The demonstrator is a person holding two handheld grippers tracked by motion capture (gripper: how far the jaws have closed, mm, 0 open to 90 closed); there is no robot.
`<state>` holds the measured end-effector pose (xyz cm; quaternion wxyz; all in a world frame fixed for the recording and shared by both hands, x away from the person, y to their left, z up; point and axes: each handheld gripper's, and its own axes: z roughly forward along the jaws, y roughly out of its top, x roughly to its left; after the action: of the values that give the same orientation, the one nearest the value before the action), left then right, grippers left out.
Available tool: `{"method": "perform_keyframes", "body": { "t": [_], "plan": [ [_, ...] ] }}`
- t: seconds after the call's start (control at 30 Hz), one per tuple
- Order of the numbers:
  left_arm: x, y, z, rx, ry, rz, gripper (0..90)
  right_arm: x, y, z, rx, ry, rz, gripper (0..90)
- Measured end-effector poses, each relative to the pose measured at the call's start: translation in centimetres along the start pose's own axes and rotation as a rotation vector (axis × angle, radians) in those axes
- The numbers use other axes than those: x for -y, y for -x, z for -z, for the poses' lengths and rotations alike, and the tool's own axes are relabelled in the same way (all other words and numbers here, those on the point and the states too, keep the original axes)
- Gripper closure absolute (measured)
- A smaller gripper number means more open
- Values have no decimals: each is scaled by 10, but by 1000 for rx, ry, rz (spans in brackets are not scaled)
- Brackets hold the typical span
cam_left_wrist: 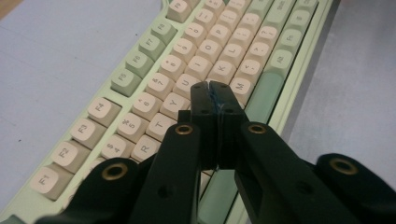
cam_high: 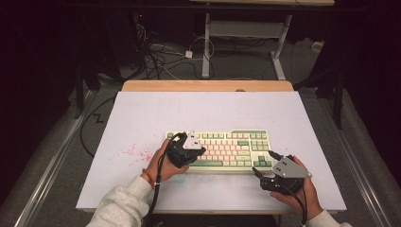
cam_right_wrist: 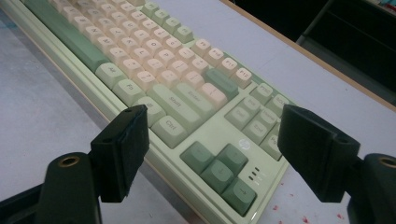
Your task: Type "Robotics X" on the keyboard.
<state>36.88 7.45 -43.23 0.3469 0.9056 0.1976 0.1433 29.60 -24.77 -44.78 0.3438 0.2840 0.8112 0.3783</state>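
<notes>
A pale green and cream keyboard [cam_high: 231,144] lies on the white table top [cam_high: 189,109], right of centre. My left gripper [cam_high: 198,151] hangs over its left half, held by a hand in a light sleeve. In the left gripper view its jaws [cam_left_wrist: 210,86] are shut tight with nothing between them, tips just above the middle letter keys of the keyboard [cam_left_wrist: 140,84]. My right gripper [cam_high: 264,163] sits at the keyboard's front right corner. In the right gripper view its jaws [cam_right_wrist: 212,126] stand open and wide apart, framing the arrow keys of the keyboard [cam_right_wrist: 154,60] without touching them.
Red specks [cam_high: 135,152] mark the table left of the keyboard. A wooden strip [cam_high: 208,85] runs along the table's far edge. Beyond it, cables [cam_high: 161,56] lie on the floor beside the legs of another desk [cam_high: 205,52].
</notes>
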Motion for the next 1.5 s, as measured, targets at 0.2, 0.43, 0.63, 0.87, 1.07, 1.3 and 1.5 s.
{"method": "perform_keyframes", "body": {
  "t": [0.2,0.43,0.63,0.87,1.07,1.3,1.5],
  "plan": [
    [-2,2,-11,1,-37,-10,865,0,1,-1,20,6,-2,256],
    [-1,4,-19,6,-65,-14,849,0,0,-1,19,3,6,256],
    [1,6,-26,-13,-86,-27,866,1,0,-2,17,-12,13,255],
    [0,3,-6,-47,-32,-28,838,1,0,-1,19,-5,9,255],
    [8,-1,12,-83,11,-21,800,1,1,-1,21,-4,9,255],
    [29,-1,26,-158,3,-46,766,1,1,-1,21,-6,6,255],
    [45,-5,42,-168,48,-14,707,0,1,-1,21,-7,4,256]
  ]
}}
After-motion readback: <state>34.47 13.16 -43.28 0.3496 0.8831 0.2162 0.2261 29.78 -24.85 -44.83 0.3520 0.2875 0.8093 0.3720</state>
